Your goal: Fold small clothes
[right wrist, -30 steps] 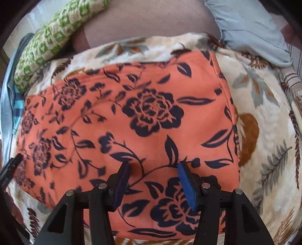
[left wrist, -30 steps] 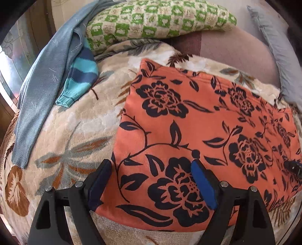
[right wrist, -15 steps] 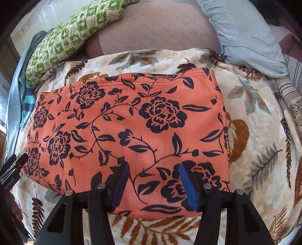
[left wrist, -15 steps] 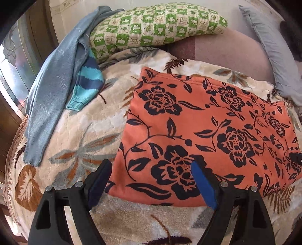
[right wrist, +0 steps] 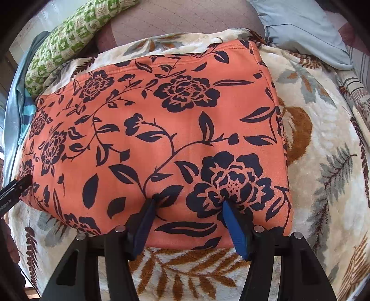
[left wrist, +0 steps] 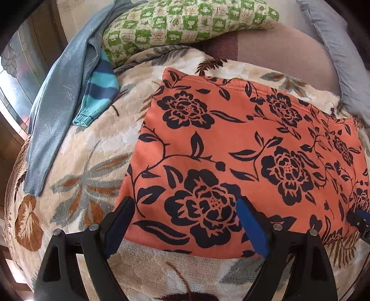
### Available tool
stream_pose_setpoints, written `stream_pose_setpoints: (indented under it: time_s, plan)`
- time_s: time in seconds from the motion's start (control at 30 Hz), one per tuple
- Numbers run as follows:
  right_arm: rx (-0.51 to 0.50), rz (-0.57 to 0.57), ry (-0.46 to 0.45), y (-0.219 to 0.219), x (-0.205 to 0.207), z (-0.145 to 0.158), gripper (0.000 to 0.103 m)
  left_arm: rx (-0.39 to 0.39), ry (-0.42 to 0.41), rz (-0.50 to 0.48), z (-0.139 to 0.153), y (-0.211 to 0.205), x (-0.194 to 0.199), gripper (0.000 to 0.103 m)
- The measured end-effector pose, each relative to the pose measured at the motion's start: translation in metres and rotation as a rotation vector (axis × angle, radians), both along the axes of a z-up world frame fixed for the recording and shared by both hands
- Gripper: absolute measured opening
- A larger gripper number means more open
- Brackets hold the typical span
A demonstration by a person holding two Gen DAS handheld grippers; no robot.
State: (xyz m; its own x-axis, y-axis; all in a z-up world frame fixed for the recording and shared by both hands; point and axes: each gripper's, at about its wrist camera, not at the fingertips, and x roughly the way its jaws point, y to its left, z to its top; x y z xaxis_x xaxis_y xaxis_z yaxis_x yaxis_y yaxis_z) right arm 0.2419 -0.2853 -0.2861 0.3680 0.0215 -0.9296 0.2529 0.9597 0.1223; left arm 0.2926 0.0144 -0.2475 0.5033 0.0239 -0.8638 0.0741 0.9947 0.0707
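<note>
An orange garment with a dark floral print lies flat as a folded rectangle on a cream leaf-patterned blanket; it also shows in the right wrist view. My left gripper is open over the garment's near left corner, holding nothing. My right gripper is open over the near right part of the garment, its fingertips at the cloth surface. The right gripper's tip shows at the right edge of the left wrist view.
A grey-blue sweater and a blue striped knit piece lie at the left. A green checked pillow and a mauve cushion sit behind. A light blue pillow lies at the back right.
Both grippers pulled back from the garment half a second ago and have now moved forward and down toward its near edge again. The garment has not moved.
</note>
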Motion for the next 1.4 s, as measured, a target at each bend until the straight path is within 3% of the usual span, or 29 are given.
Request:
stream_pose_setpoints:
  time_s: [0.1,0.2,0.3,0.5,0.67,0.8,1.0,1.17,1.33,1.4]
  plan:
    - [0.025,0.012,-0.036,-0.004,-0.007,0.001,0.065,-0.046,-0.042,-0.003,0.010,-0.004,-0.002,0.089]
    - [0.042,0.014,-0.072,-0.008,-0.018,0.005,0.065,-0.068,-0.026,-0.004,0.006,-0.010,0.000,0.089]
    - [0.074,0.000,-0.135,-0.013,-0.032,0.015,0.064,-0.028,0.024,0.002,-0.010,-0.017,0.004,0.089]
    - [0.094,-0.069,-0.295,-0.029,-0.057,0.033,0.064,0.029,0.007,0.008,-0.017,-0.025,0.005,0.091]
    - [0.163,-0.113,-0.269,-0.040,-0.051,0.009,0.066,0.048,-0.010,0.014,-0.022,-0.026,0.003,0.095]
    - [0.159,-0.099,-0.254,-0.034,-0.042,0.016,0.066,0.020,-0.015,0.032,-0.016,-0.020,0.006,0.095]
    - [0.280,-0.174,-0.300,-0.068,-0.048,0.030,0.066,-0.020,-0.059,0.120,-0.001,0.001,0.005,0.095]
    - [0.380,-0.280,-0.298,-0.108,-0.055,0.030,0.066,0.037,-0.033,0.163,-0.012,0.011,0.011,0.095]
    - [0.527,-0.307,-0.229,-0.130,-0.051,0.007,0.066,0.043,-0.017,0.155,-0.026,0.017,0.016,0.097]
    - [0.498,-0.303,-0.139,-0.126,-0.043,-0.009,0.066,0.024,-0.001,0.154,-0.025,0.020,0.018,0.097]
